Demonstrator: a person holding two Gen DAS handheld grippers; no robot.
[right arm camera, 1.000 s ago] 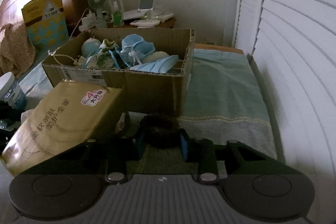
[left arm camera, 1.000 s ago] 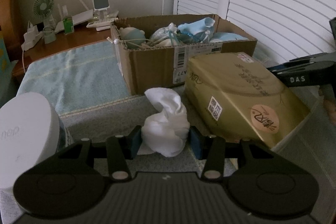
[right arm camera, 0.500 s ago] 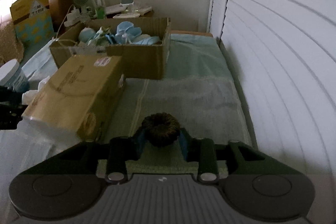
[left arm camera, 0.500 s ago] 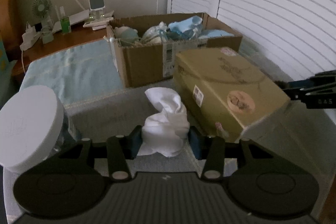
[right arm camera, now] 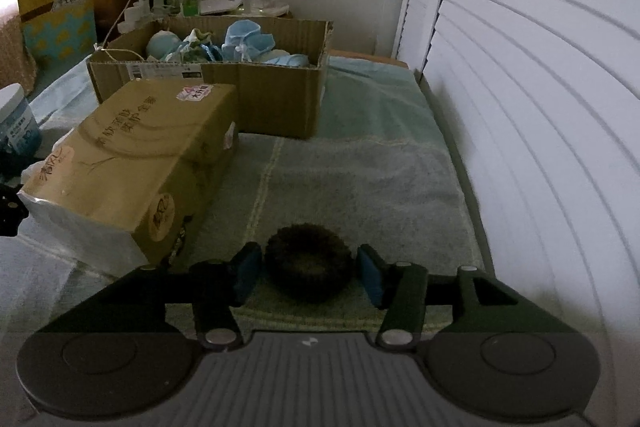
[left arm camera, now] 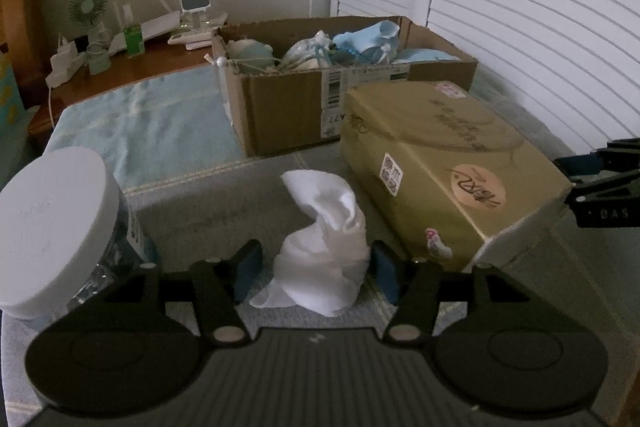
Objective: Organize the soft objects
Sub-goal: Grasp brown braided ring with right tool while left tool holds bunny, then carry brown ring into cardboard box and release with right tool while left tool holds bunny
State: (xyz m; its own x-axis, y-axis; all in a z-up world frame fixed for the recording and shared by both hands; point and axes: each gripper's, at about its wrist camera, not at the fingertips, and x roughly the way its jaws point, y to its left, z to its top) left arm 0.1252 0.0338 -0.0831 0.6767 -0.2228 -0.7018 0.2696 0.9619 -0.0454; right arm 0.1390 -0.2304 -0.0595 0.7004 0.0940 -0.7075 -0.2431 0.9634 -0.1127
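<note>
Both grippers look to be at the letting-go stage of the tidy-up, each with 1 soft item set down on the towel-covered bed (right arm camera: 360, 171). The left gripper (left arm camera: 316, 269) has just been opening: its blue pads stand clear of the crumpled white cloth (left arm camera: 320, 247), which sits upright on its own between them, a visible gap on either side. The right gripper (right arm camera: 308, 271) has likewise just been opening around the dark fuzzy ring (right arm camera: 309, 263), which lies flat between the spread fingers, apparently untouched, though the dim light makes the contact on the right pad hard to rule out. The next move, as I judge it, calls for backing each gripper straight away without snagging the fabric, or else re-gripping to carry the items toward the cardboard box (left arm camera: 288, 107) already holding pale blue soft things. The tan tissue pack (left arm camera: 448, 163) lies between the 2 grippers and blocks each one's view of the other's item. The white-lidded jar (left arm camera: 52, 227) is cut off at the left edge.
</note>
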